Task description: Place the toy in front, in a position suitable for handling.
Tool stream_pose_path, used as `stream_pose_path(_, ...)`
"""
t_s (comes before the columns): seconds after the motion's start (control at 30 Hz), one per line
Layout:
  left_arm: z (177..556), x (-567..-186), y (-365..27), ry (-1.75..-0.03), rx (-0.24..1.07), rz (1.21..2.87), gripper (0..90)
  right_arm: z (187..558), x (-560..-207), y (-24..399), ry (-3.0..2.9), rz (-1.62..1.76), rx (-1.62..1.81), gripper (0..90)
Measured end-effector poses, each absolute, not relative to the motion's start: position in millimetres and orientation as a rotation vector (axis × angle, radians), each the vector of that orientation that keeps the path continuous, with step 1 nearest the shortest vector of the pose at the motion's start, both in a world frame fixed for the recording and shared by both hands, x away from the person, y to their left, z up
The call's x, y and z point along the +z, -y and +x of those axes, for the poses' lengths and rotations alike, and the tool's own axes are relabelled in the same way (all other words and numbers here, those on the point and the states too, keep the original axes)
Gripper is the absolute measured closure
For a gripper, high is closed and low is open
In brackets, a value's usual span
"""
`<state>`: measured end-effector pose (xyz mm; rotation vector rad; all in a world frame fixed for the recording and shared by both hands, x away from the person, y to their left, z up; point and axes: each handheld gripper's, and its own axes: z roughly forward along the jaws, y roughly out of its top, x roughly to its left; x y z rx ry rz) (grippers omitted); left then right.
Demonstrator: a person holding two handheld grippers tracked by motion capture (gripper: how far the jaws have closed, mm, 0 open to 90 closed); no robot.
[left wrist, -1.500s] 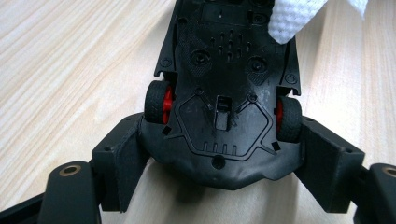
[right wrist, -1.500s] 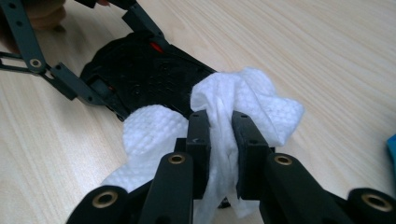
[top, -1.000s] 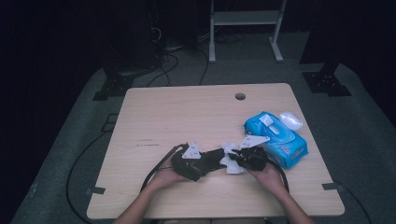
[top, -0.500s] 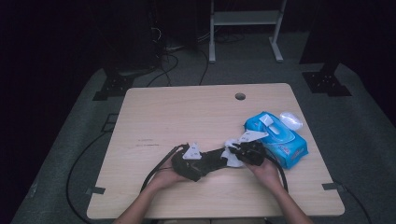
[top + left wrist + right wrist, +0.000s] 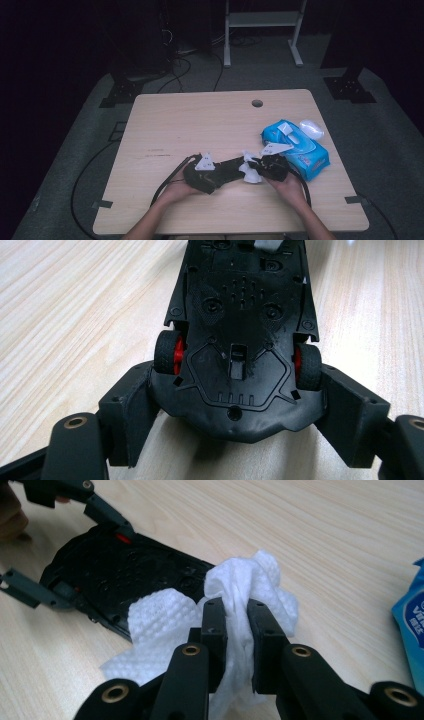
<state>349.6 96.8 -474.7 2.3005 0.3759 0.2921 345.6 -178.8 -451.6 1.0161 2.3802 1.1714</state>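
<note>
Gripping upturned black toy car (image 5: pixel 240 335), left tongs (image 5: pixel 235 415); right tongs (image 5: pixel 235 630) clamping crumpled white wipe (image 5: pixel 250 585)

Black toy car (image 5: pixel 240 340) with red wheel hubs, white dimpled wipe (image 5: pixel 240 595), blue wipes pack (image 5: pixel 295 147), pale wood-grain table (image 5: pixel 200 125)

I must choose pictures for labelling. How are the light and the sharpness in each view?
High view: dim and soft, dark around the pale wooden table. Left gripper view: bright and sharp on the black plastic toy car with red wheel hubs. Right gripper view: the white crumpled wipe is sharp, nearly overexposed.
</note>
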Motion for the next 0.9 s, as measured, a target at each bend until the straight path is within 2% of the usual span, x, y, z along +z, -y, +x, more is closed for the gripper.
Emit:
stream_pose_path(0.3,342,-475,-90,-0.315,0.310,2.328,23.8,353,-446,148,-2.348,0.933,1.185,79.0)
stream_pose_path(0.57,345,-475,-92,-0.334,0.297,2.316,23.8,351,-449,184,-2.342,1.070,1.160,79.3)
stream_pose_path(0.9,347,-475,-95,-0.370,0.308,2.305,23.8,340,-447,167,-2.415,0.961,1.154,79.5)
